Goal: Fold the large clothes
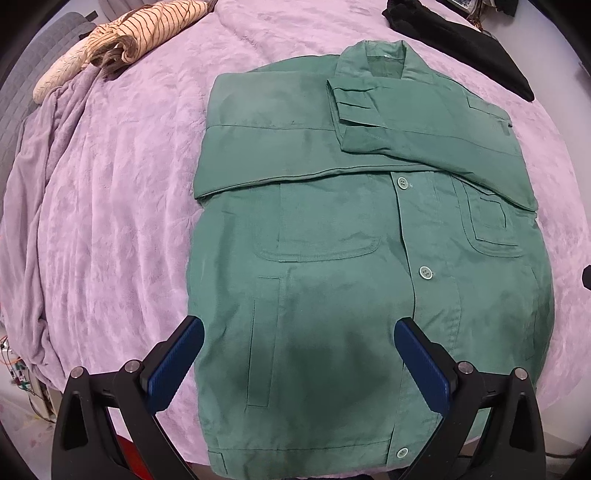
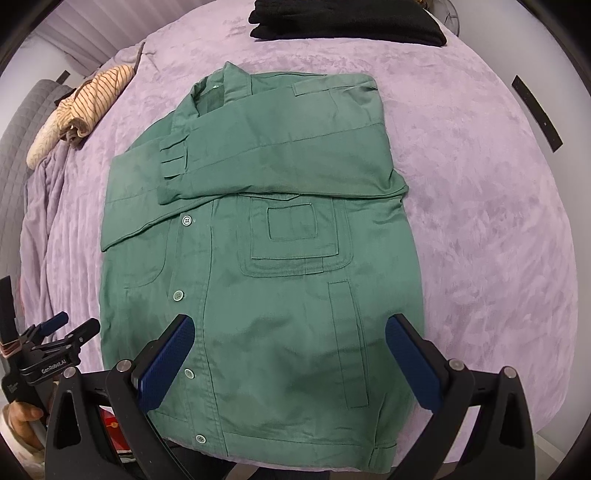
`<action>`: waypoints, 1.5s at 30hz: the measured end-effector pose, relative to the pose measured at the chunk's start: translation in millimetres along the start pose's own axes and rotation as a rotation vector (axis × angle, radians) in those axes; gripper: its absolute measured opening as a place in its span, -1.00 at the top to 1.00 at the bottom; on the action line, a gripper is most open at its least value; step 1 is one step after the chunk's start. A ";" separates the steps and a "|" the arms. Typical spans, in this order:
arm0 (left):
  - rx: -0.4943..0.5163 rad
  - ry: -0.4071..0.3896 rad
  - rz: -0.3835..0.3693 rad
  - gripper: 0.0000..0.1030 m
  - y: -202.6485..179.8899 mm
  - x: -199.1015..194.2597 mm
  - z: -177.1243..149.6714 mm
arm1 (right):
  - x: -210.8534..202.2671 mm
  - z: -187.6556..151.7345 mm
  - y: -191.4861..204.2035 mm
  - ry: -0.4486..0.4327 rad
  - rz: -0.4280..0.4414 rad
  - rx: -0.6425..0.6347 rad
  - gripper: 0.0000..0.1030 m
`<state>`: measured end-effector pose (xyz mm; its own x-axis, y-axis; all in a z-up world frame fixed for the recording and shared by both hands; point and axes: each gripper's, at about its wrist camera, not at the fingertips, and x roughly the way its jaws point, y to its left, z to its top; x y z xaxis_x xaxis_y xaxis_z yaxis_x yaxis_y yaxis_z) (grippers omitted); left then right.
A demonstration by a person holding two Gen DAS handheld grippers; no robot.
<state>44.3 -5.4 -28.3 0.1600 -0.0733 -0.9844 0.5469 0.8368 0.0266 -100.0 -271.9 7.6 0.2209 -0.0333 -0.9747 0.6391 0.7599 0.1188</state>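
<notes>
Both sleeves lie crossed over the green jacket [image 1: 369,229], narrowing it for folding; left gripper [image 1: 299,328] and right gripper [image 2: 290,326] hover released, seemingly above its near hem.

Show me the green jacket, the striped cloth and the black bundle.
green jacket [image 1: 332,295]: left wrist view, front panel.
striped cloth [image 1: 147,29]: left wrist view, its rolled middle.
black bundle [image 2: 347,18]: right wrist view, its top.

A green button-front work jacket [image 1: 351,258] lies flat, front up, on a lilac plush blanket [image 1: 122,192]. Both sleeves are folded across the chest, one cuff [image 1: 354,107] resting just below the collar [image 1: 380,59]. The placket is buttoned, patch pockets showing, hem toward the cameras.
</notes>
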 end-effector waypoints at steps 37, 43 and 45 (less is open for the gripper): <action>-0.038 0.107 -0.065 -1.00 29.4 36.8 -48.0 | 53.6 -50.8 -21.8 0.194 0.158 0.127 -0.99; -0.081 0.154 -0.080 -1.00 63.1 56.8 -65.6 | 55.7 -63.5 -43.8 0.191 0.206 0.193 -0.21; -0.083 0.167 -0.078 -1.00 72.7 62.3 -73.1 | 58.2 -69.6 -56.2 0.204 0.229 0.233 -0.15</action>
<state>33.9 90.6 -100.4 -0.0229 -0.0547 -0.9982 0.4816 0.8744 -0.0590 -174.3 -271.4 -69.0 0.2415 0.2678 -0.9327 0.7457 0.5639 0.3549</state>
